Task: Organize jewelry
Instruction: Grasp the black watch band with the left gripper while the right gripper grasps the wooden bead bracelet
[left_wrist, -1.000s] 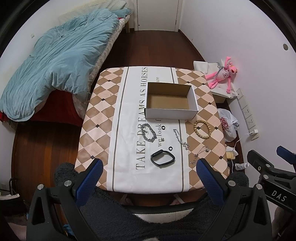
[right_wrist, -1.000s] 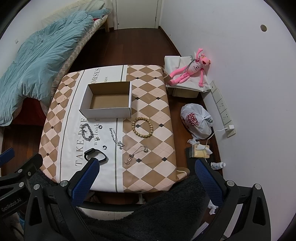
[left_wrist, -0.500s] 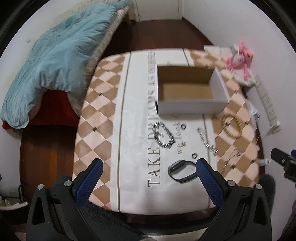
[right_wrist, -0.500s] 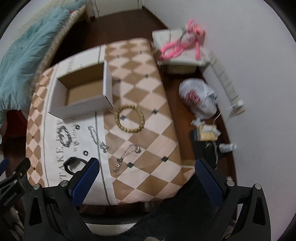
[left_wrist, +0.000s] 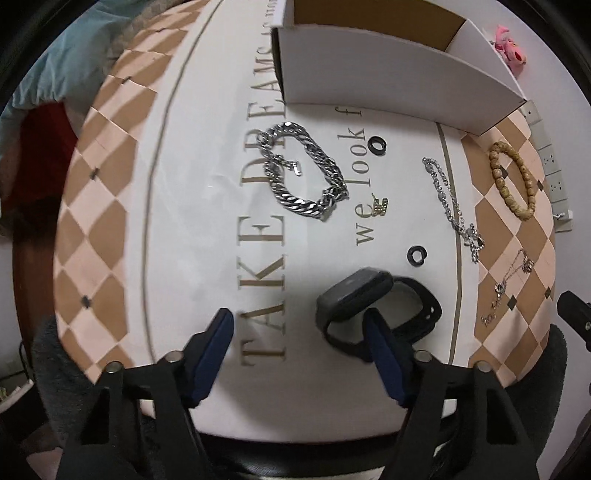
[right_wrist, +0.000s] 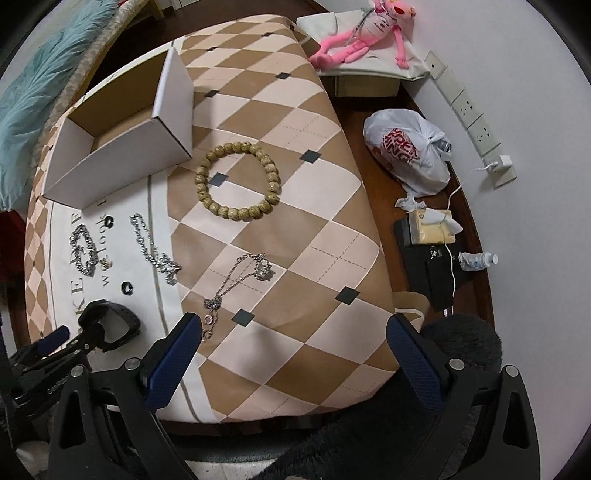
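Watch (left_wrist: 376, 306) at lower centre; your left gripper (left_wrist: 301, 339) jaws closing beside it, ungripped; your right gripper (right_wrist: 295, 350) spread wide, empty

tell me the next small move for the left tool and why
Probably shift the left tool a little toward the black band before it finishes closing. Its jaws are closing, but only the right finger reaches the band's strap; the gap between the fingers holds bare cloth. Centring first should let them pinch the band for the box.
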